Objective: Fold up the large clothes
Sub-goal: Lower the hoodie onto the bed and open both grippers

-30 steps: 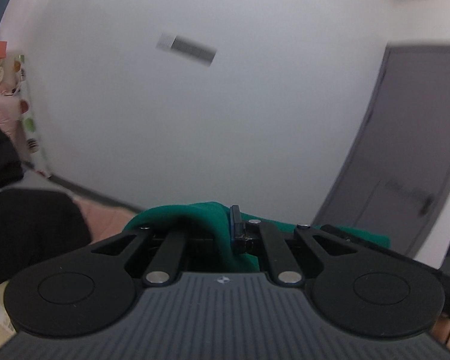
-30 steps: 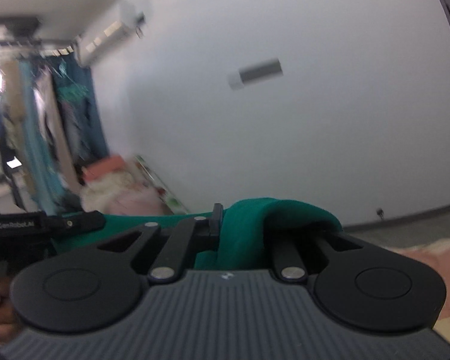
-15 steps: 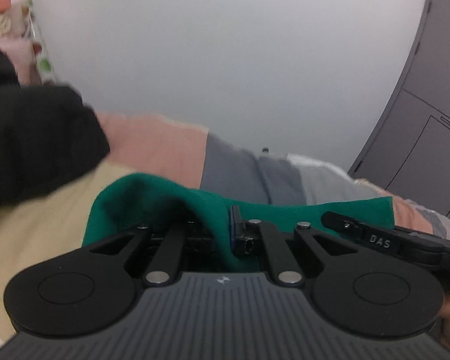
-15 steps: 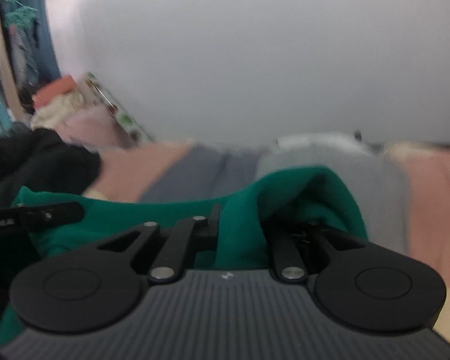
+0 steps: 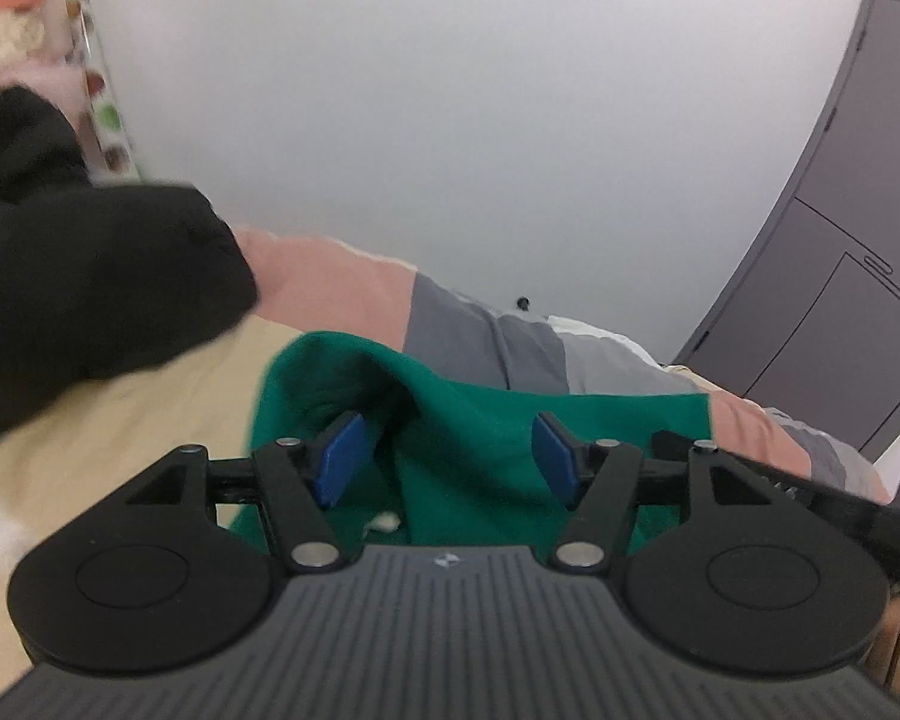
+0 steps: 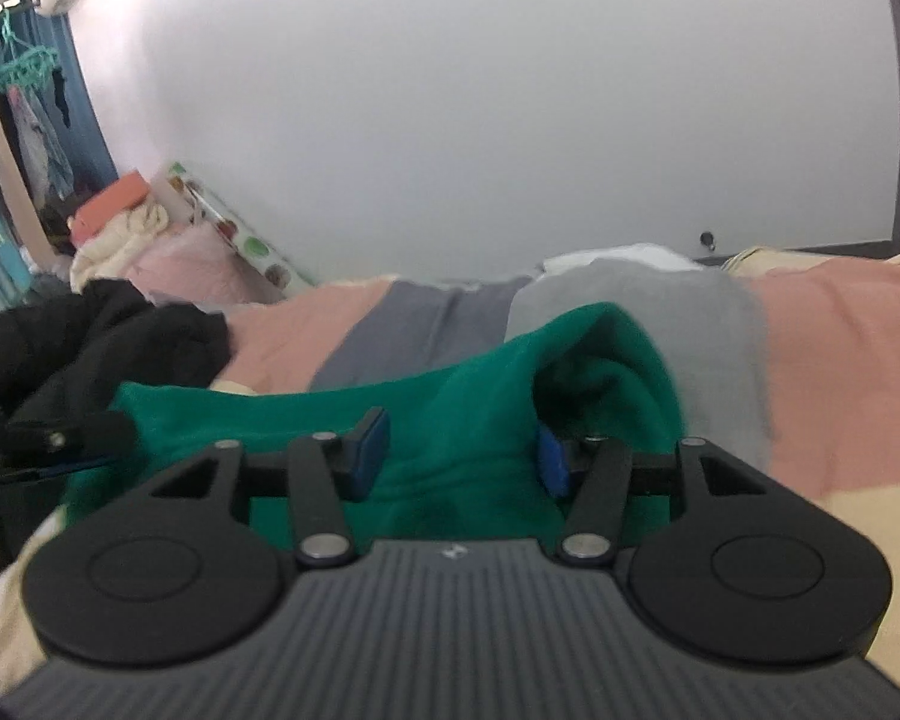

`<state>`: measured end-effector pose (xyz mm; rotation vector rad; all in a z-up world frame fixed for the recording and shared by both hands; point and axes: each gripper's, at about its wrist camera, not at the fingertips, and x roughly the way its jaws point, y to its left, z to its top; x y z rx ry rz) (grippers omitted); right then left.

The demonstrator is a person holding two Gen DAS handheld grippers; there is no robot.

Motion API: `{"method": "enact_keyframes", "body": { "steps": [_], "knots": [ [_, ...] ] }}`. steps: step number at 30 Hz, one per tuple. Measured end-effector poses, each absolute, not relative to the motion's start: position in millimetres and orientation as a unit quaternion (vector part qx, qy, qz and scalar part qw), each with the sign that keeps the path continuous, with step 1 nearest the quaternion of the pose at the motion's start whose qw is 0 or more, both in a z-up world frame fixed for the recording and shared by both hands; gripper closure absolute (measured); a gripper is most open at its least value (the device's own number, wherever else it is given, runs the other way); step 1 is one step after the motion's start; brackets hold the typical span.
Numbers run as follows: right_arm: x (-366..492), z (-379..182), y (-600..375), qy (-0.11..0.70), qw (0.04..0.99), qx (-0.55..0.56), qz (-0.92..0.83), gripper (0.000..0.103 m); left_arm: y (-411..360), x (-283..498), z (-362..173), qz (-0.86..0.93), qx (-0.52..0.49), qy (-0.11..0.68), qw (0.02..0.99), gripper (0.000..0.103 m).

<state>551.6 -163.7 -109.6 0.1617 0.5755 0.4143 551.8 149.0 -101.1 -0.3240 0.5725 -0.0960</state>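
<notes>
The garment (image 5: 468, 420) is being borne by the bed (image 5: 342, 288), a dark heap (image 5: 90, 276) to its left.

Both wrist views close over bed (image 5: 342, 282)

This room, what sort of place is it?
Most likely a bedroom: a patchwork bedspread covers a bed, a grey door stands behind it, and clothes hang in one corner.

A black garment (image 6: 108, 336) lies on the pink, grey and cream bedspread (image 6: 840, 372), below a white wall (image 5: 450, 150) beside a grey door (image 5: 852, 252).
</notes>
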Motion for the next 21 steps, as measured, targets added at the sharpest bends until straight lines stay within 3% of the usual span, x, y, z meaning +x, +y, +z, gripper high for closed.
{"method": "enact_keyframes", "body": {
  "steps": [11, 21],
  "knots": [
    [399.1, -43.7, -195.6, 0.234, 0.95, 0.056, 0.198, 0.049, 130.0, 364.6, -46.4, -0.039, -0.167, 0.267, 0.948, 0.035],
    [267.4, -49.0, -227.5, 0.268, 0.943, 0.048, 0.192, 0.049, 98.2, 228.7, -59.7, -0.025, -0.165, 0.271, 0.948, 0.035]
  ]
}}
